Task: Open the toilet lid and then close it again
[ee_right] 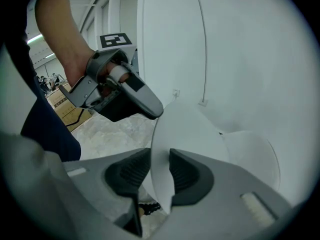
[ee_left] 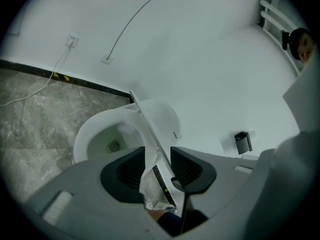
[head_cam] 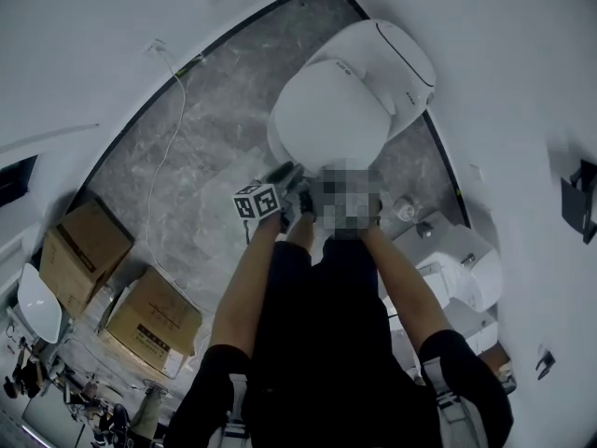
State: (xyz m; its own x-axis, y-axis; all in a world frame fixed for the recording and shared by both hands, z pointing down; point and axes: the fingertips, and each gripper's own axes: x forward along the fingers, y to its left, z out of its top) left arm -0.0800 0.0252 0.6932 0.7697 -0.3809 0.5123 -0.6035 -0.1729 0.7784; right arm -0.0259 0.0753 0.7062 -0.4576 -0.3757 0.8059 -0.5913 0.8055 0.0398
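Note:
A white toilet stands by the wall, and its lid (head_cam: 331, 119) is tilted partway up over the bowl (ee_left: 107, 139). The front rim of the lid (ee_left: 162, 116) runs between the jaws of my left gripper (ee_left: 158, 166). Those jaws stand a little apart from it, so that gripper is open. My right gripper (ee_right: 160, 171) is shut on the lid (ee_right: 185, 134), with a pad against each face. The left gripper (ee_right: 120, 91) shows beside it, held in a hand. In the head view the left gripper (head_cam: 284, 174) sits at the lid's near edge. A mosaic patch hides the right one.
Two cardboard boxes (head_cam: 84, 250) (head_cam: 154, 315) sit on the marble floor at the left. A thin cable (head_cam: 168, 147) trails from a wall socket (ee_left: 73, 40). More white fixtures (head_cam: 457, 269) crowd the right. A dark fitting (ee_left: 243, 142) hangs on the wall behind the toilet.

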